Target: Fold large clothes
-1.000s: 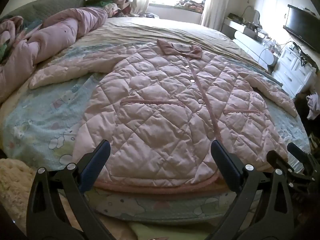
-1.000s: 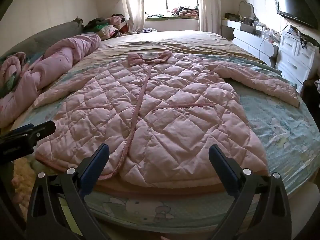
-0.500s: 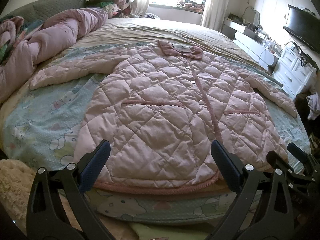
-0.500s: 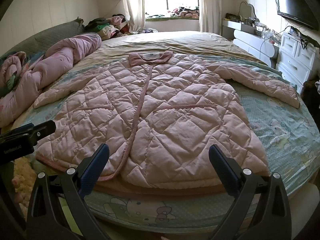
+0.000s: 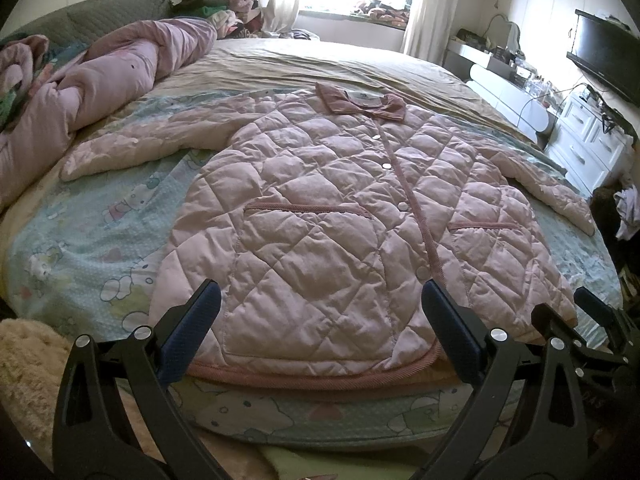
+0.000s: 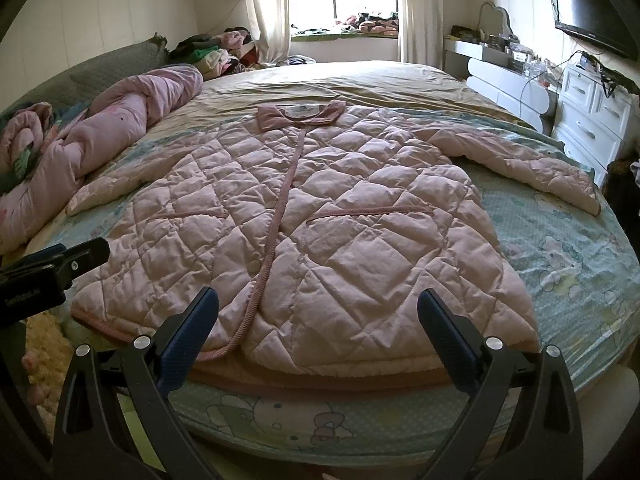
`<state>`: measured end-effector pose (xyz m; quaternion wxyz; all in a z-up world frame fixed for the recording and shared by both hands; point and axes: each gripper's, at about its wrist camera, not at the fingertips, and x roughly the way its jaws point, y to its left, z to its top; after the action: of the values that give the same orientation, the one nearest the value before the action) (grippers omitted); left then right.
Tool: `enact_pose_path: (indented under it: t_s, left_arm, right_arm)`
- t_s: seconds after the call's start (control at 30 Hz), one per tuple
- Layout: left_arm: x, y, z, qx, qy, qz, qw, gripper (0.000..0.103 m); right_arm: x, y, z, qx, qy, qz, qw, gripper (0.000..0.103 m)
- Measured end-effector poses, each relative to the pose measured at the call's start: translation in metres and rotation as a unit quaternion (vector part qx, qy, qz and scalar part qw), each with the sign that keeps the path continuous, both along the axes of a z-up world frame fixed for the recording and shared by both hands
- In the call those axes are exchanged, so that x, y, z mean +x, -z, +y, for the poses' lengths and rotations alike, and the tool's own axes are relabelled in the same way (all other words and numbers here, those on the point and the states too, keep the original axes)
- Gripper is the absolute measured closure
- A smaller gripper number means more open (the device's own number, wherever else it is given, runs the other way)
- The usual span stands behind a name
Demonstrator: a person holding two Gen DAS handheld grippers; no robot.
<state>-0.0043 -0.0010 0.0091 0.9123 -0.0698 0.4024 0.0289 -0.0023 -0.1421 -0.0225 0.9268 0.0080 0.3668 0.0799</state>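
Note:
A pink quilted coat (image 5: 320, 232) (image 6: 320, 232) lies flat and buttoned on the round bed, collar (image 5: 360, 102) at the far end, hem toward me, both sleeves spread out sideways. My left gripper (image 5: 320, 320) hovers open just before the hem on the coat's left half. Over the hem's right half my right gripper (image 6: 318, 320) is open too, nothing between its fingers. The left gripper (image 6: 52, 272) also shows at the left edge of the right wrist view.
A rolled pink duvet (image 5: 92, 92) lies along the bed's left side. A cartoon-print sheet (image 6: 560, 256) covers the bed. White drawers (image 6: 592, 120) and a wall television (image 6: 588, 12) stand right. A fluffy rug (image 5: 24, 360) lies at lower left.
Both cameras have lifted and tilted slightly, so the coat sits a little lower in view. The grippers stay open and the coat has not moved.

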Motion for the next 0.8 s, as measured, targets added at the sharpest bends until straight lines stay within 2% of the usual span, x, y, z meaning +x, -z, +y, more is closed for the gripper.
enact_pose_path:
  t_s: [0.63,0.8]
  left_arm:
    - [0.004,-0.005,0.004,0.001,-0.001,0.003,1.0,0.009]
    - [0.01,0.005,0.006,0.003,-0.003,0.008,1.0,0.009]
  right_arm:
    - [0.001,0.001,-0.001,0.003,-0.001,0.0,1.0,0.004]
    - [0.004,0.003,0.002,0.003,-0.005,-0.002,1.0,0.004]
